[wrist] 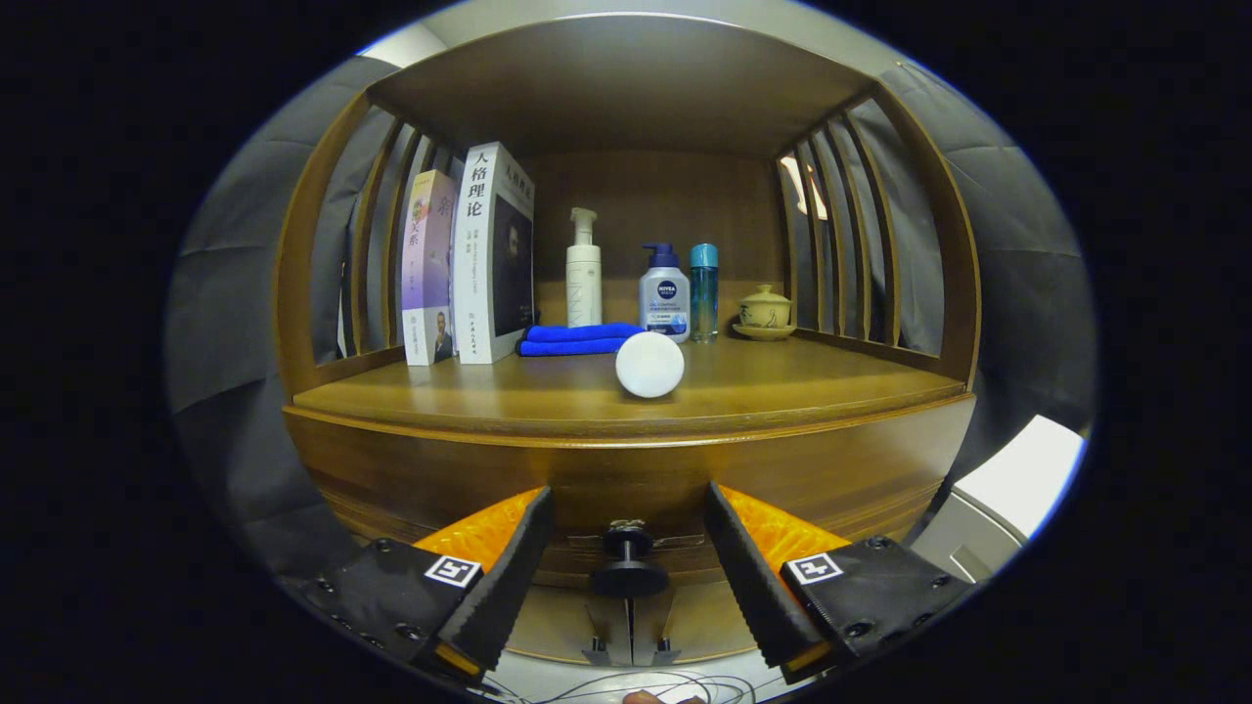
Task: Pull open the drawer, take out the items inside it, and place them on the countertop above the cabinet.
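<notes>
So the gripper (626,577) is wide open, one finger on each side of the small dark round drawer knob (627,564), touching nothing. The knob sits dead centre in the gap, sticking straight out toward the camera from the curved brown wooden drawer front (626,484), so the pull axis runs right back along the fingers. The gripper looks level and square to the cabinet, low against the drawer. The drawer looks shut. On the wooden tabletop (489,391) above, a white round object (649,365) already lies near the front edge, ahead of a folded blue cloth (577,338). Can't tell whether that came out of the drawer, so this fits either reaching for the knob or having pushed it closed again.
</notes>
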The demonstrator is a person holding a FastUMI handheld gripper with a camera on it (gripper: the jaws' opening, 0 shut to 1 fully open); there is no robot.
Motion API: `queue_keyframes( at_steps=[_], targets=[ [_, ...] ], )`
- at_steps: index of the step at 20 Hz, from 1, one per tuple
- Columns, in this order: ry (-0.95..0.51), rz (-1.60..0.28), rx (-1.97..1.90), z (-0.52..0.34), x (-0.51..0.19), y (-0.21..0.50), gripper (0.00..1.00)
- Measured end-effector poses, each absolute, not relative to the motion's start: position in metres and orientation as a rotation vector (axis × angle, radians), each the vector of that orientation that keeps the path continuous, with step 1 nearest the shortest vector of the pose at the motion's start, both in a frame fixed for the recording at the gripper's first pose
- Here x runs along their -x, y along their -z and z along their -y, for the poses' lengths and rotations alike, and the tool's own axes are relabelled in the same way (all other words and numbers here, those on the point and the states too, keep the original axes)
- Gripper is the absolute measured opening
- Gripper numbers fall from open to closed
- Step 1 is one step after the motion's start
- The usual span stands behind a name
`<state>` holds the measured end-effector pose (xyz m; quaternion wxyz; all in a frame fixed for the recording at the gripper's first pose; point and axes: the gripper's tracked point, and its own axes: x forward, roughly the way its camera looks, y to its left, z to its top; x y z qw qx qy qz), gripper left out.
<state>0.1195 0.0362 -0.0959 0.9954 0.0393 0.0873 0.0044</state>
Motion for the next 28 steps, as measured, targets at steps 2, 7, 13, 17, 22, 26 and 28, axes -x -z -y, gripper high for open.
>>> queue_keyframes(
  at_steps=[2,7,13,17,22,26,28],
  targets=[
    [-0.001,-0.192,-0.071,-0.036,-0.118,0.097,0.98],
    [0.019,-0.152,-0.087,-0.017,-0.065,0.056,0.99],
    [0.021,-0.042,-0.077,0.014,0.004,-0.029,0.99],
    [-0.001,0.053,-0.144,0.029,0.056,-0.082,0.99],
    [0.013,0.122,-0.079,0.045,0.096,-0.128,0.98],
    [0.0,0.188,-0.143,0.056,0.113,-0.143,0.98],
    [-0.001,0.21,-0.177,0.062,0.116,-0.146,0.98]
  ],
)
